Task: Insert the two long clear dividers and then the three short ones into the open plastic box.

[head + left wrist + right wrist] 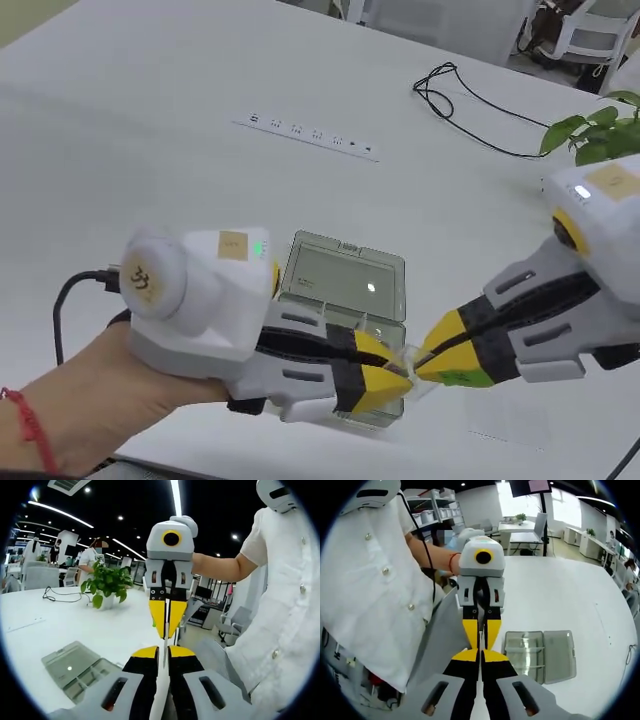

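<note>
The open clear plastic box (340, 275) lies on the white table with its lid folded back. My left gripper (400, 376) and right gripper (421, 362) meet tip to tip just above the box's base. Both look shut on one small clear divider (410, 356) held between them. In the left gripper view my jaws (164, 654) pinch the divider (164, 641) edge-on, and the right gripper (165, 626) grips its far end. The right gripper view has my jaws (480, 655) facing the left gripper (480, 628). Beside them, the box (540, 656) holds clear dividers in its base.
A white power strip (310, 135) lies further back on the table, a black cable (470, 95) loops at the far right, and a potted plant (595, 130) stands at the right edge. The person's white shirt (280, 610) is close behind the grippers.
</note>
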The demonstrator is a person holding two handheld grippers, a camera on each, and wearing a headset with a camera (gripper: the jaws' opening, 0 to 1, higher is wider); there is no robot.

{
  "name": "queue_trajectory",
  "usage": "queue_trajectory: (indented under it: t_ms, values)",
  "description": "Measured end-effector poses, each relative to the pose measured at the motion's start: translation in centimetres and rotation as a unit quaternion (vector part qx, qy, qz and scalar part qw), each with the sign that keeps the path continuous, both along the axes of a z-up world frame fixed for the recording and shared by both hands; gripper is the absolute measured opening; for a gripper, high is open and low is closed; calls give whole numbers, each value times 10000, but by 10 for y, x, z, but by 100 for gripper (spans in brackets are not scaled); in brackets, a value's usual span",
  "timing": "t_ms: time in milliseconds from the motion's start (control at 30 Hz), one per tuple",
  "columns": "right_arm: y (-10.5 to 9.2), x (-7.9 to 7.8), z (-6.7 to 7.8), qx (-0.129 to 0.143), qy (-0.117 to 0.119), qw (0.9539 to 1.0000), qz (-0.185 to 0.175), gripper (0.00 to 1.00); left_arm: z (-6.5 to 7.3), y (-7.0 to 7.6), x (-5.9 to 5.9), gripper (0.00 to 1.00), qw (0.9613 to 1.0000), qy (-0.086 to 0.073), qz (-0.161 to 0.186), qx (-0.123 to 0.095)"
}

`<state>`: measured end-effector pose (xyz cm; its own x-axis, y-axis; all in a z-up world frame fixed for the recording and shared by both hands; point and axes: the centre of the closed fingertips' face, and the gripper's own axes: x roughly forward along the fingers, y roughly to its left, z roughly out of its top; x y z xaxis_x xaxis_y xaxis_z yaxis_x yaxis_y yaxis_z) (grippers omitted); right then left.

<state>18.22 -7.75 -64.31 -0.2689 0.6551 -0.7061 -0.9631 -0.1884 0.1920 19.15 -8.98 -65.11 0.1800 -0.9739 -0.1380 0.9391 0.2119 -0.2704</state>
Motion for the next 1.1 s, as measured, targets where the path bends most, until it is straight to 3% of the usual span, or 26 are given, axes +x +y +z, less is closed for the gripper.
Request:
queue_trajectory:
  t_ms: [500, 1100]
  values:
    - [1, 9, 5, 92, -146, 9996, -201, 3, -5, 15, 5, 12, 9996, -34, 239, 172]
    - [12, 36, 3, 147, -342, 9977, -565, 3, -25, 62, 19, 29, 9941, -87, 878, 635]
